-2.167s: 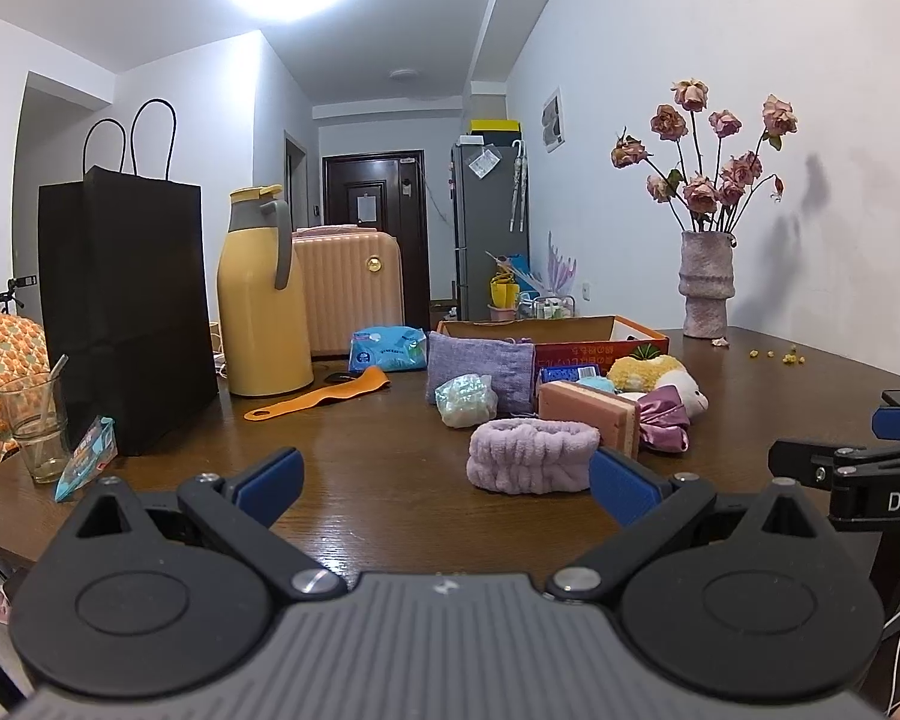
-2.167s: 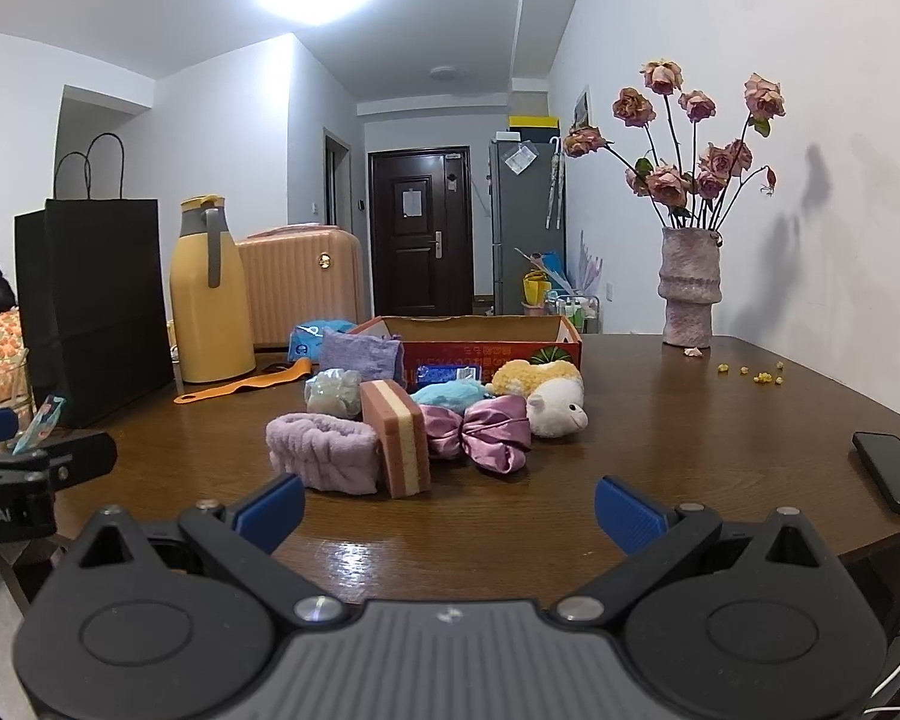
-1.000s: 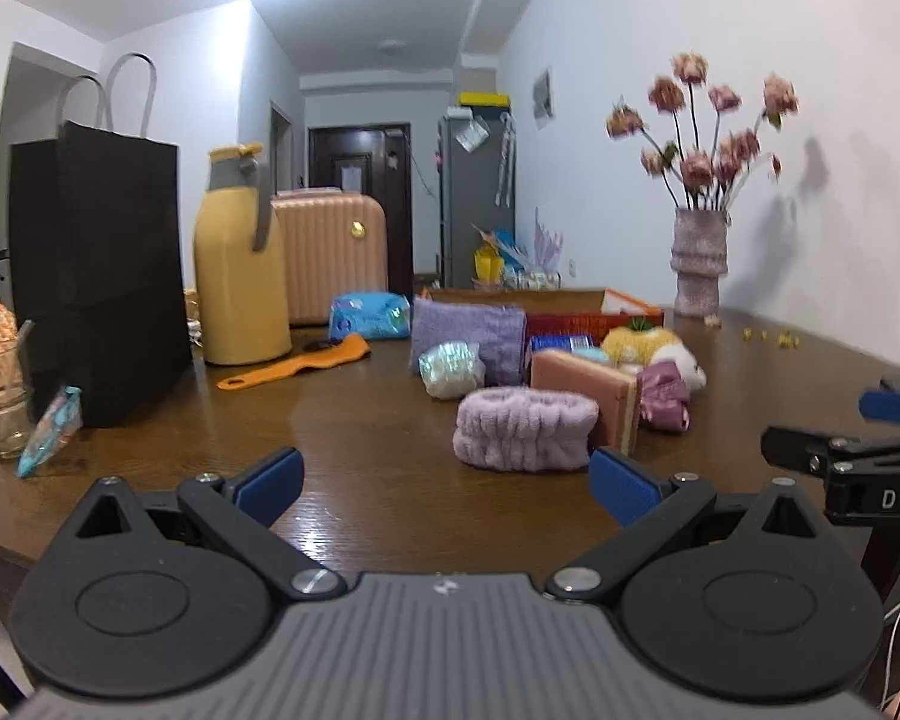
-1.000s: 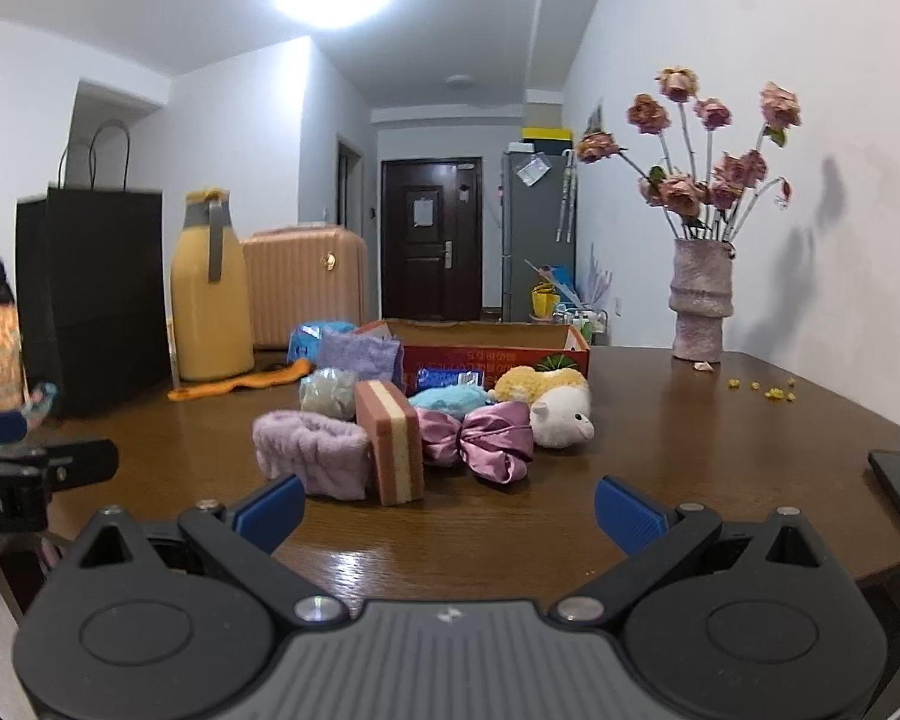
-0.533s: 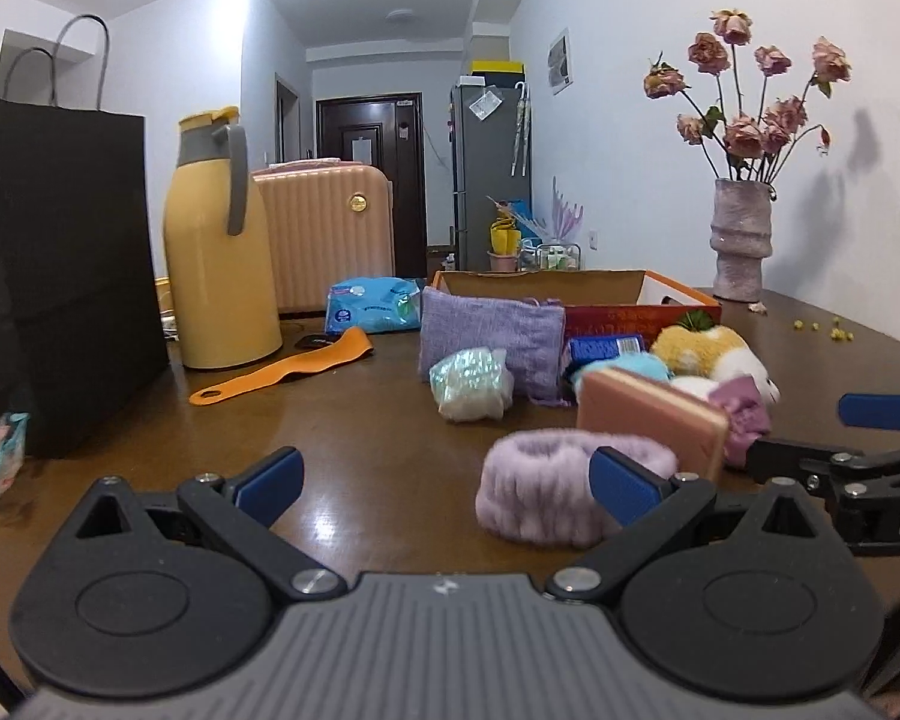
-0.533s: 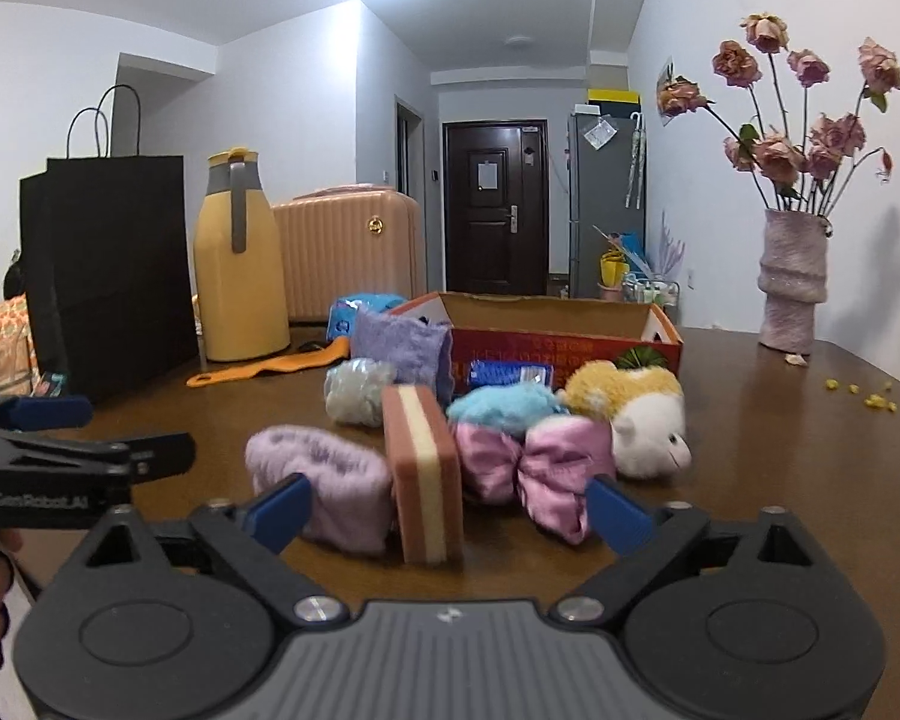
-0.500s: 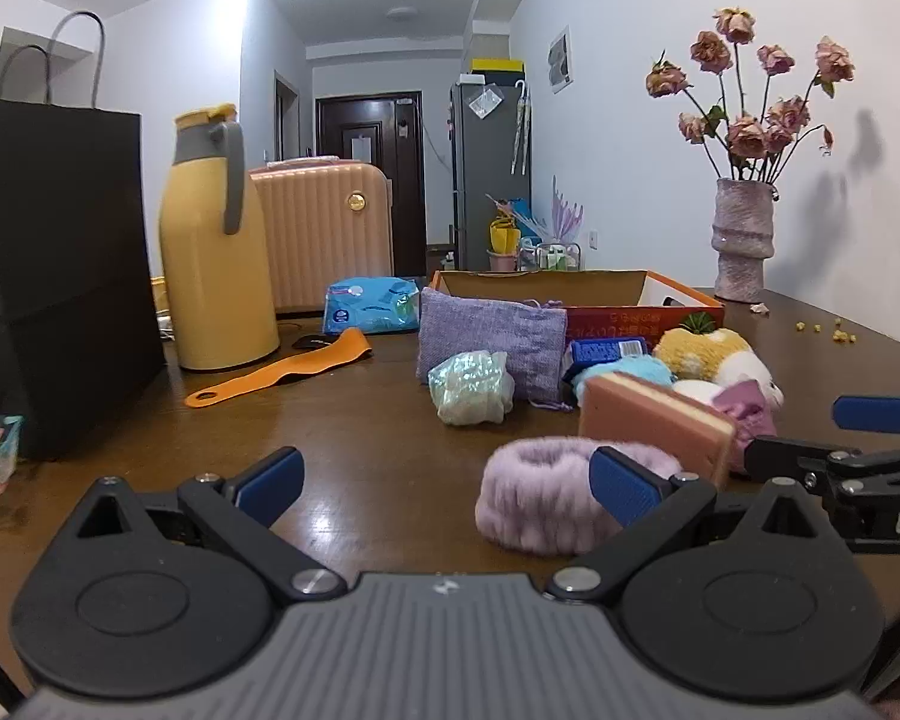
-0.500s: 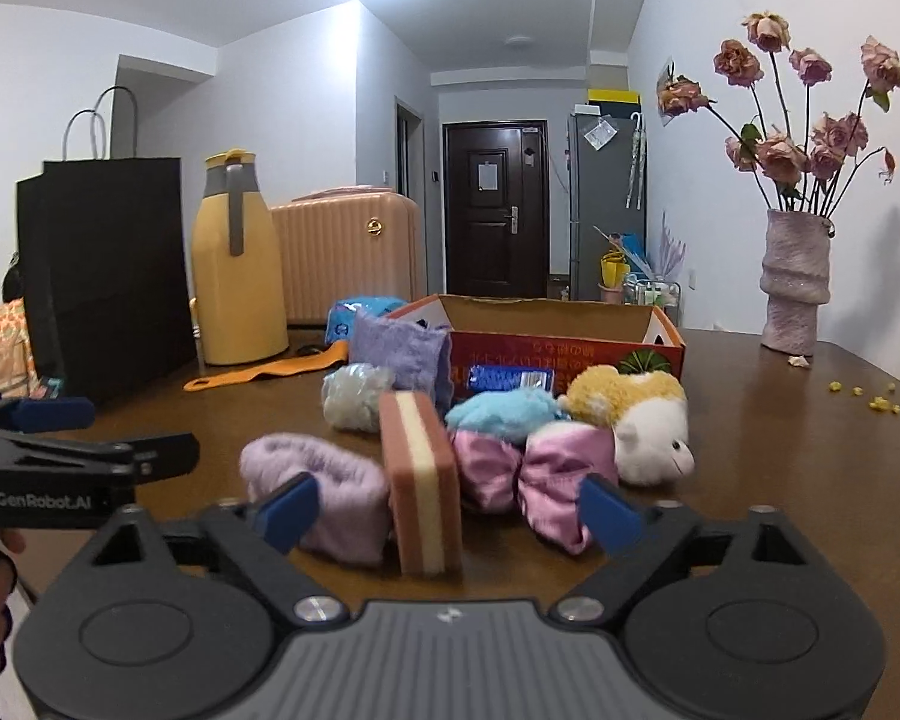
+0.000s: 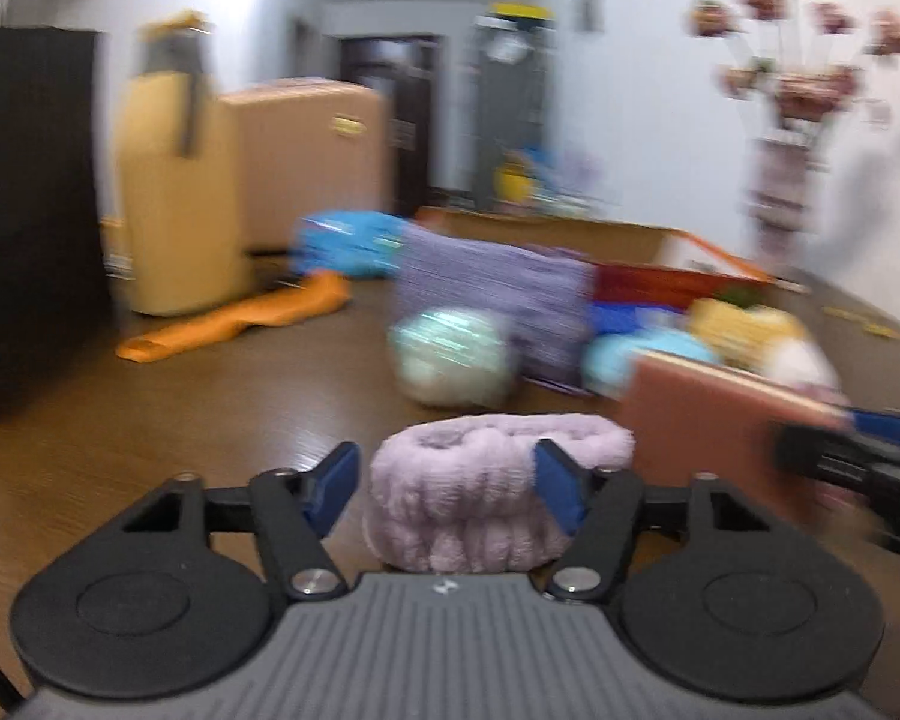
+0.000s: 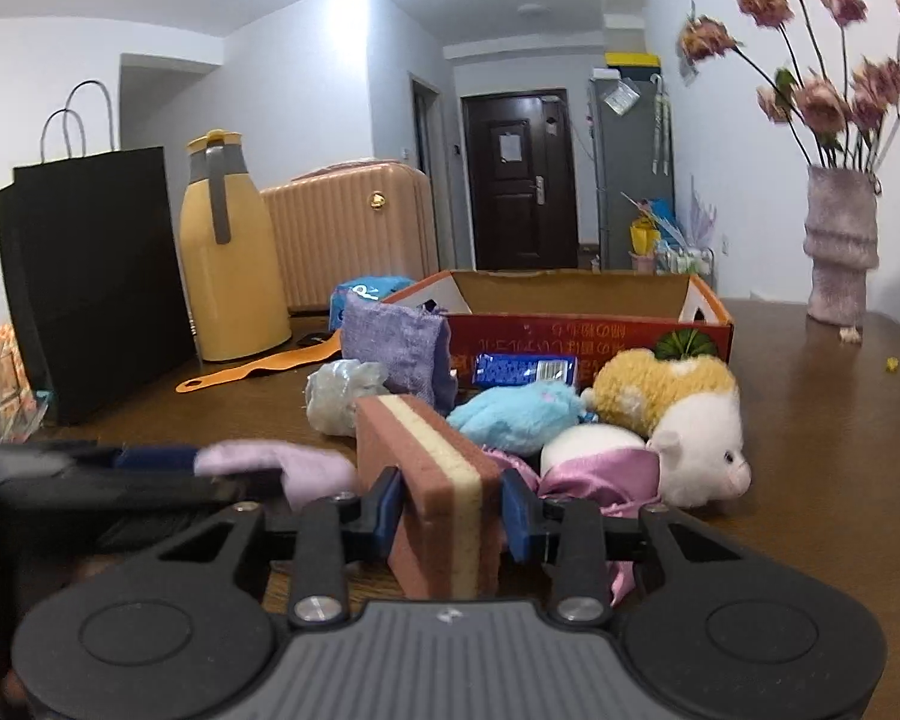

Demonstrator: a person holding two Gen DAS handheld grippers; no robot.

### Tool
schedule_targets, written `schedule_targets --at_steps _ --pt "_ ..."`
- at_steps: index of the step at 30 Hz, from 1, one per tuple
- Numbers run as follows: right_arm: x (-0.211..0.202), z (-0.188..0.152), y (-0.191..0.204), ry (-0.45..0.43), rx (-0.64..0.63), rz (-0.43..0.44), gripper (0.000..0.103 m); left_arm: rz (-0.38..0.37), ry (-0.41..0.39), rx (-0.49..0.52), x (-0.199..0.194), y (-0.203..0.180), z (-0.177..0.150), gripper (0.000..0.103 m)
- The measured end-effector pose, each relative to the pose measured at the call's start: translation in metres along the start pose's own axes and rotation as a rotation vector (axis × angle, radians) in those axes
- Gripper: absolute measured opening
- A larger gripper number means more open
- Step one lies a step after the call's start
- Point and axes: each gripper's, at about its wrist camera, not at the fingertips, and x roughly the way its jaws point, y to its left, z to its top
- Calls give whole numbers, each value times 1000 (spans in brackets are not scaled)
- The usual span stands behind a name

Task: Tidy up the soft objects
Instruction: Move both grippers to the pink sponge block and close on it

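Grippers observed at the soft-object cluster on the brown wooden table [image 10: 840, 420].

Left gripper [image 9: 450, 483]: blue-padded fingers stand on either side of the lilac plush headband [image 9: 492, 498], which lies flat on the table. The left pad sits just clear of the plush; the right pad overlaps its edge. Jaws partly closed around the band; motion blur prevents confirming a firm pinch.

Right gripper [image 10: 453, 513]: both pads lie flush against the brown faces of the brown-and-cream layered sponge [image 10: 444, 492], which stands on edge between them. Jaws pressed onto it.

Surrounding task items, right wrist view:
- Pink satin bow [image 10: 594, 474], just right of the sponge, touching the white pig plush [image 10: 699, 450].
- Yellow plush [image 10: 654, 384] directly behind the pig, in contact.
- Light-blue plush [image 10: 516, 414] behind the sponge.
- Iridescent wrapped ball [image 10: 339, 393] left of the blue plush.
- Purple knitted cloth [image 10: 396, 348] leaning against the orange cardboard box [image 10: 582, 324], which sits open behind the cluster.
- Blue snack packet [image 10: 525, 369] lying at the box's front wall.

Other items: black paper bag [image 10: 96, 282], yellow thermos jug [image 10: 228, 264] and pink suitcase [image 10: 348, 234] at the far left; orange shoehorn [image 10: 264, 369] lying flat before the jug; vase of dried roses [image 10: 837, 252] at the far right.
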Motion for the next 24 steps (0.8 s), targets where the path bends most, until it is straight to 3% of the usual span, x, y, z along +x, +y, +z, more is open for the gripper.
schedule_targets --at_steps 2,6,8,11,12,13,16,17,18,21,24 --pt "-13 1 1 -12 -51 31 34 38 -11 -38 2 8 5 64" --pt "-42 -2 1 11 -73 166 34 35 -47 -73 -22 21 8 77" --pt "-45 -7 -6 71 14 254 34 7 -67 -83 -42 22 7 80" --pt "-37 -13 -30 172 255 369 36 -58 -73 -87 -67 22 3 83" --pt "-32 -14 -37 198 303 351 39 -83 -68 -83 -70 19 2 84" --pt "-28 -13 -40 198 308 286 49 -106 -58 -74 -72 15 -1 84" --pt "-23 -10 -33 161 184 74 72 -127 -13 -42 -68 6 -9 84" --pt "-24 -10 -31 145 156 19 75 -129 -6 -33 -66 3 -12 84" --pt "-26 -10 -28 129 138 -18 75 -137 6 -25 -62 1 -13 83" --pt "-39 -15 -27 105 218 31 72 -206 46 -37 -49 -2 -13 79" --pt "-52 -24 -22 105 304 36 63 -281 76 -33 -30 -10 -11 64"
